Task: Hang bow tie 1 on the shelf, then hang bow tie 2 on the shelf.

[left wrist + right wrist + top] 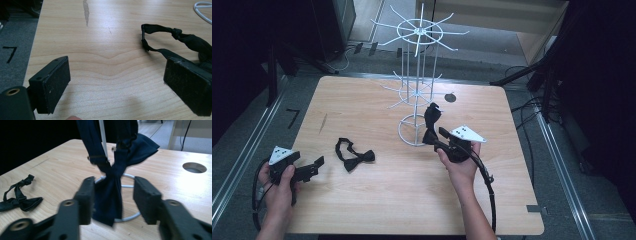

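From the high view, the left tool (312, 166) rests low on the tabletop (377, 210), jaws spread and empty, and a black bow tie (353, 156) lies flat just ahead of it. The right tool (438, 135) is up against the base of the white wire rack (416, 75), where a second, dark bow tie (431, 122) hangs.

In the left gripper view, the black bow tie (185, 41) lies beyond the far jaw, its thin strap looped loose on the wood. It looks light, limp and not at all fragile; I'd judge the knotted centre the firmest place to pinch, since the strap would slip and sag.

In the right gripper view, the right tool (115, 200) stands released, its jaws either side of the hanging dark bow tie (110, 195), one pad touching the cloth, which droops soft from the rack's ring.
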{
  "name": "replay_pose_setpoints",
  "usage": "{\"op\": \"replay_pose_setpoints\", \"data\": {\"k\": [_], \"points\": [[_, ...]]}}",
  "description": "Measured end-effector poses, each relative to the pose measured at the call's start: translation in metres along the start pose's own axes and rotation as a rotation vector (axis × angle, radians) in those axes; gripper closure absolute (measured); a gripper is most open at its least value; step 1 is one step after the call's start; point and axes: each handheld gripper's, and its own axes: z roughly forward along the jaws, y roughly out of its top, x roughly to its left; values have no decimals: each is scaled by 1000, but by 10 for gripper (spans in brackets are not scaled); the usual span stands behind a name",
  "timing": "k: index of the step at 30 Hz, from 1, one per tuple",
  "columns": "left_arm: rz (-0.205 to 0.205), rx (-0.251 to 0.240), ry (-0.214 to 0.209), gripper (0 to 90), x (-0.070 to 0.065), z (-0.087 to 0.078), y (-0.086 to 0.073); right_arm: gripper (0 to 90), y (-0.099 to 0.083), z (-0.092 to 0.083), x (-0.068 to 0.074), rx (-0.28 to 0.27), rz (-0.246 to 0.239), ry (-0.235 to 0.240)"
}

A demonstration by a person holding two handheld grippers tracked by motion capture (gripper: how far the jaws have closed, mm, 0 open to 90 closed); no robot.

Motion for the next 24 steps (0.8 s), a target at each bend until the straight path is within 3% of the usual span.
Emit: {"op": "replay_pose_setpoints", "data": {"k": [7,17,24], "points": [[-3,-2,-3,77,0,0,0,421,-7,4,14,62,-30,25],[-6,2,-2,77,0,0,0,457,-23,7,31,116,-42,77],[-5,1,-1,77,0,0,0,463,-24,16,54,150,-83,131]]}}
